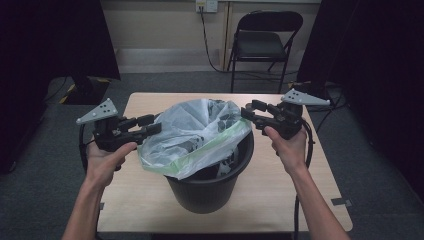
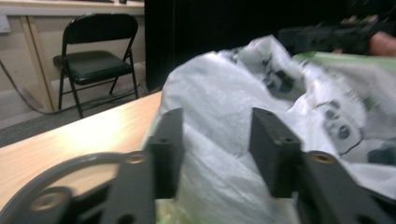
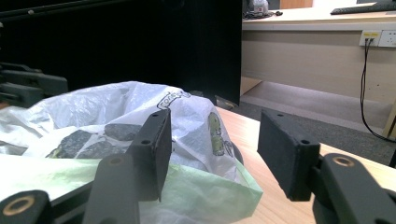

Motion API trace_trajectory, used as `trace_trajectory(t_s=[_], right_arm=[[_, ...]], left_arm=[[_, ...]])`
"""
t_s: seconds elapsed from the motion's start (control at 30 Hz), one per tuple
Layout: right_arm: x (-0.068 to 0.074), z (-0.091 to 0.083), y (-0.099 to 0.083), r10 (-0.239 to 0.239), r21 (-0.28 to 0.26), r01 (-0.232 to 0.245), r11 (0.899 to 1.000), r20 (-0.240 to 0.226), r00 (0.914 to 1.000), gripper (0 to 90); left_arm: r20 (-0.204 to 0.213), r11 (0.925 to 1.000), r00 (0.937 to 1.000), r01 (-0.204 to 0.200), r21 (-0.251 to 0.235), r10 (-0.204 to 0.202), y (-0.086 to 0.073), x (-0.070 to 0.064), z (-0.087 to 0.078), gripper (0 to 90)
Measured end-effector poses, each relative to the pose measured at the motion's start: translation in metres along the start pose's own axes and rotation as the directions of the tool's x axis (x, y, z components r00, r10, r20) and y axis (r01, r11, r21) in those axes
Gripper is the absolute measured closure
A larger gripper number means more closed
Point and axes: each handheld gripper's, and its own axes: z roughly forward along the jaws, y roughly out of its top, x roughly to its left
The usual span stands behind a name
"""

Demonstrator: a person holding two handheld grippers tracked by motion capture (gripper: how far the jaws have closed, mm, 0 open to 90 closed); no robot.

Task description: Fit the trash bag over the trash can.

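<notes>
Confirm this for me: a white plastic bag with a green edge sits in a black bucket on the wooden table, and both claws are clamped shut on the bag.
Not quite. Both claws are open, not clamped. The left gripper view shows the left claw with jaws spread and the plastic bag loose between them; the right gripper view shows the right claw gaping beside the bag. The rest holds: the green-edged bag sits in the black bucket on the wooden table.

- Small table (image 1: 305,185), light wood top, rounded corners, standing on grey carpet.
- Black bucket (image 1: 210,190) stands directly on it, about mid-table, slightly toward the near edge.
- Bucket is lined with a white printed plastic bag (image 1: 192,132) with a green hem, bunched above the rim.
- Grey tape tab (image 1: 341,202) sits at the table's right near edge.
</notes>
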Motion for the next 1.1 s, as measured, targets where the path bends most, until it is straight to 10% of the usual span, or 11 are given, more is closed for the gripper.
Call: trace_trajectory(t_s=[0.2,0.33,0.63,0.77,1.1], right_arm=[[0.002,-0.001,0.002,0.001,0.004,-0.001,1.0,-0.012,0.9999,43.0],[0.008,0.002,0.005,-0.011,0.014,0.011,1.0,-0.028,0.9995,41.6],[0.012,0.013,0.01,-0.007,0.043,0.01,0.999,-0.061,0.9981,39.6],[0.008,0.022,0.013,0.0,0.053,0.004,0.999,-0.064,0.998,39.6],[0.002,0.045,0.014,0.018,0.16,-0.001,0.987,-0.105,0.9944,43.6]], left_arm=[[-0.011,0.9992,0.9999,0.001,-0.039,-0.001,-0.003,-0.002,-0.013,85.3],[0.001,0.999,1.0,0.001,-0.046,-0.001,-0.008,-0.011,-0.024,88.0],[0.116,0.999,0.9929,-0.022,-0.04,0.026,-0.013,-0.043,-0.039,79.5],[0.093,0.9919,0.995,-0.023,-0.125,0.035,-0.003,-0.037,-0.041,68.6],[0.051,0.9887,0.9958,0.081,-0.126,-0.075,-0.01,-0.002,-0.002,61.0]])
